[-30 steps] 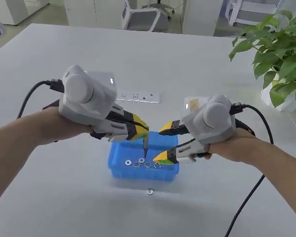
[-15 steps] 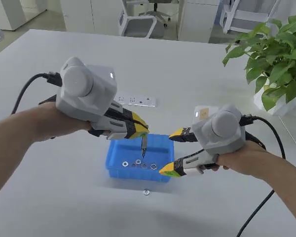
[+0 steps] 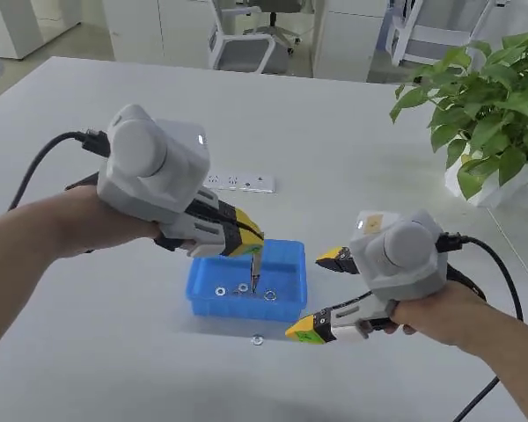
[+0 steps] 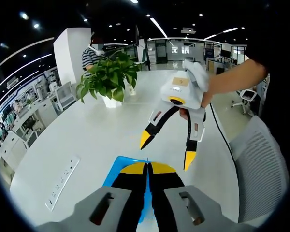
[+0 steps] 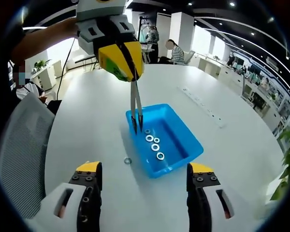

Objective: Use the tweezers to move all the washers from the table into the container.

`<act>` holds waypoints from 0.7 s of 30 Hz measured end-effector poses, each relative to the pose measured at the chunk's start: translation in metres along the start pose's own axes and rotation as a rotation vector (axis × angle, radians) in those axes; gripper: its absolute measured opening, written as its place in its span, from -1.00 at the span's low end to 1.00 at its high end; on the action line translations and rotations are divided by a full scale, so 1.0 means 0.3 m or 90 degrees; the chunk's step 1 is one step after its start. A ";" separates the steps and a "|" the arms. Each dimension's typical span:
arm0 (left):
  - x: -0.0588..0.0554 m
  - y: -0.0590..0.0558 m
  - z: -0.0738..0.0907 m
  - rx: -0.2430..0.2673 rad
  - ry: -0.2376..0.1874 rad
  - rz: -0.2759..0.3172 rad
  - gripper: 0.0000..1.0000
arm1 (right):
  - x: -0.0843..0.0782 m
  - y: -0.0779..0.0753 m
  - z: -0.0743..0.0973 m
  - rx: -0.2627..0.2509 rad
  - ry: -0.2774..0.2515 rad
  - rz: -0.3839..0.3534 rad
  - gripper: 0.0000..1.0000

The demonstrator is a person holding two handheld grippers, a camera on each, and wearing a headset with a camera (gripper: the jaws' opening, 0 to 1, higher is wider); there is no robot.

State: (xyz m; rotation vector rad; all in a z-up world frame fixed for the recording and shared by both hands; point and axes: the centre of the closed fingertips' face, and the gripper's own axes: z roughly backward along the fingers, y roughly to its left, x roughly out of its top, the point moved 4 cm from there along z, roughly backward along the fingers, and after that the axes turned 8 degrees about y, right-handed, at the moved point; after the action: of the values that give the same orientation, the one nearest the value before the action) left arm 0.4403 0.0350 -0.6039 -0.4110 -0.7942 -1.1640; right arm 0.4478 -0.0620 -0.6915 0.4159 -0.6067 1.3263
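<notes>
My left gripper (image 3: 251, 239) is shut on a pair of metal tweezers (image 3: 255, 269), which point down into the blue container (image 3: 290, 264). Several washers (image 3: 244, 288) lie on the container's floor. In the right gripper view the tweezers (image 5: 135, 108) hang from the left gripper (image 5: 120, 58), tips just inside the container (image 5: 183, 145) beside the washers (image 5: 152, 141). I cannot tell whether the tips hold anything. One washer (image 3: 258, 339) lies on the table in front of the container, also the washer (image 5: 127, 160). My right gripper (image 3: 321, 294) stands open, off the container's right front corner.
A white power strip (image 3: 238, 183) lies on the grey table (image 3: 352, 167) behind the container. A potted green plant (image 3: 480, 114) stands at the back right. Office chairs and cabinets lie beyond the far edge. Cables trail from both grippers.
My right gripper has drawn back from the container's right side toward the front right, still open. The left gripper and tweezers stay over the container. The head camera has shifted.
</notes>
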 end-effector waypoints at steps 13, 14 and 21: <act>-0.024 -0.043 -0.036 -0.019 0.003 0.002 -0.89 | -0.033 0.028 0.012 -0.010 -0.014 -0.032 0.67; -0.026 -0.046 -0.039 -0.020 0.003 0.002 -0.89 | -0.034 0.030 0.012 -0.009 -0.015 -0.034 0.70; -0.038 -0.065 -0.067 -0.032 0.002 0.004 -0.89 | -0.043 0.029 0.007 -0.025 -0.015 -0.035 0.87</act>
State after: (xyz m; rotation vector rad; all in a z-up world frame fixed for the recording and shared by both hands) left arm 0.4271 0.0219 -0.6278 -0.4538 -0.7616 -1.1802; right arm 0.4374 -0.0713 -0.6983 0.4148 -0.6357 1.2563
